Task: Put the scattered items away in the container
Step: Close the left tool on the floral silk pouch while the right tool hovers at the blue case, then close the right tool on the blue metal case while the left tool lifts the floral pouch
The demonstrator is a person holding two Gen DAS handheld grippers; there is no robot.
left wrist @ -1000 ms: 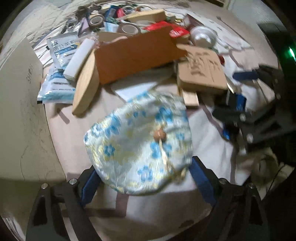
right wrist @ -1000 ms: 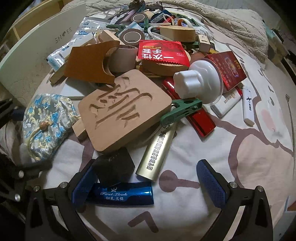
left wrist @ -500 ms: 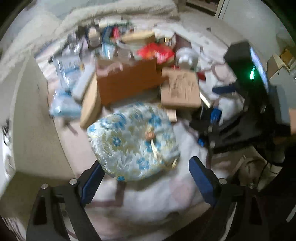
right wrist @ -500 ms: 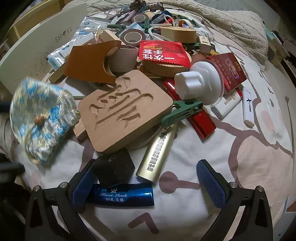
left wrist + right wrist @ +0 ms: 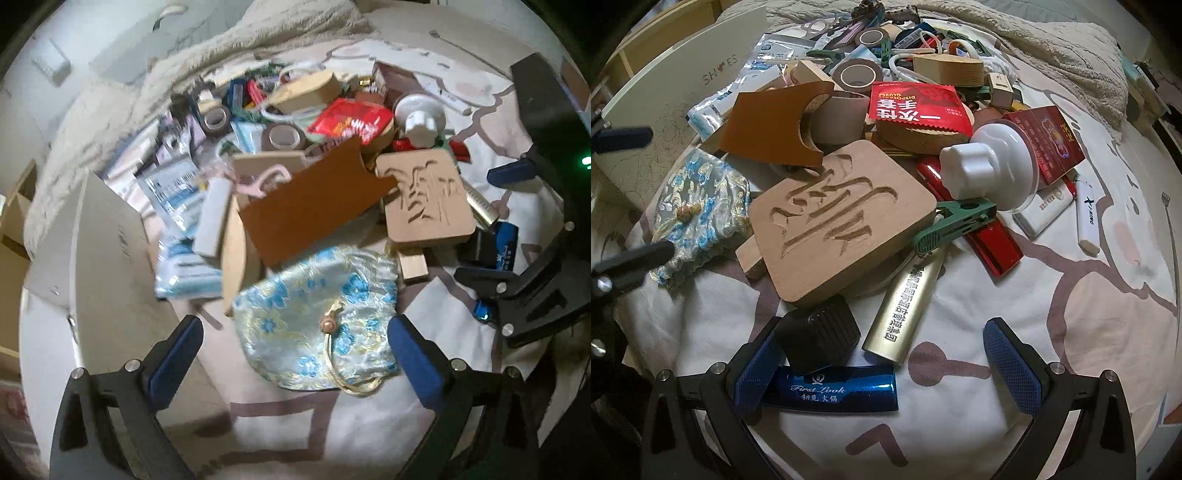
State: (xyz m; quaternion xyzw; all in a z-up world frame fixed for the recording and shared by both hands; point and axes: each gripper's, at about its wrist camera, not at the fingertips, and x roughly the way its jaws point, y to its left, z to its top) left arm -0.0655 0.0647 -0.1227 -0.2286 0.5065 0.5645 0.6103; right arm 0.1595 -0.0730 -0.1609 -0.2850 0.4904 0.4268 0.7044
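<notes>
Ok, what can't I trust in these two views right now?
- Shoe box, left wrist view: interior hidden by its own wall.
- Far clutter, left wrist view: motion-blurred.
- Blue tube, right wrist view: left end hidden behind right gripper fingers and black block.
- Left gripper opening, pouch untouched.

- Carved wooden block (image 5: 838, 221): taken as reference. It covers most of the small wooden piece (image 5: 750, 258) at its lower left corner.
- Brocade pouch (image 5: 698, 206), left of the block: lower edge masked by the left gripper's dark finger (image 5: 631, 258).
- White box (image 5: 676, 96), beyond the pouch: cut off by the frame edge; lettering partly legible.
- Clutter behind the block, left wrist view: motion-blurred, items indistinct.
- Blue lighter (image 5: 831, 387), below the block: one end hidden behind the right gripper's pad.
</notes>
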